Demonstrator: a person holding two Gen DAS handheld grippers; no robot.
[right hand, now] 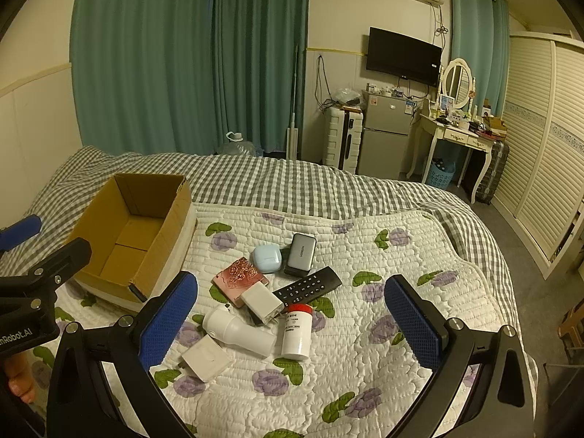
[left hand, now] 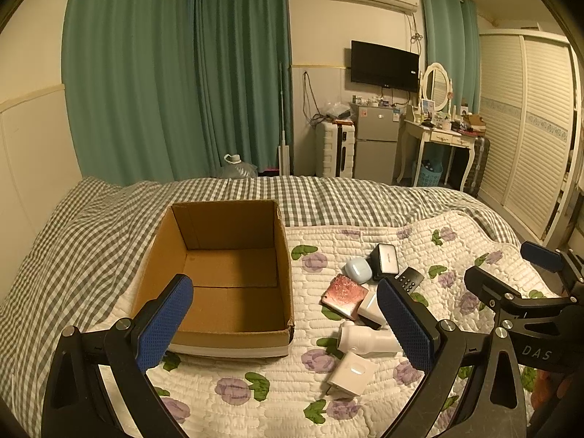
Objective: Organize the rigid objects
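Empty cardboard box point(left hand: 233, 273) at 9 o'clock on bed point(right hand: 365, 365). Item pile point(right hand: 270, 292) centre, untouched. Left hand-held gripper point(left hand: 284, 325) and right hand-held gripper point(right hand: 292, 328): fingers apart, empty. Step: first pick pending; next needs descent onto one item.

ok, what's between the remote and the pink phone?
A white charger block, lying partly over the phone's near corner, with the remote just right of it. The right wrist view shows it best.

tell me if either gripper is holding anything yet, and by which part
Nothing is held. The left gripper and right gripper are both open above the quilt, clear of the items.
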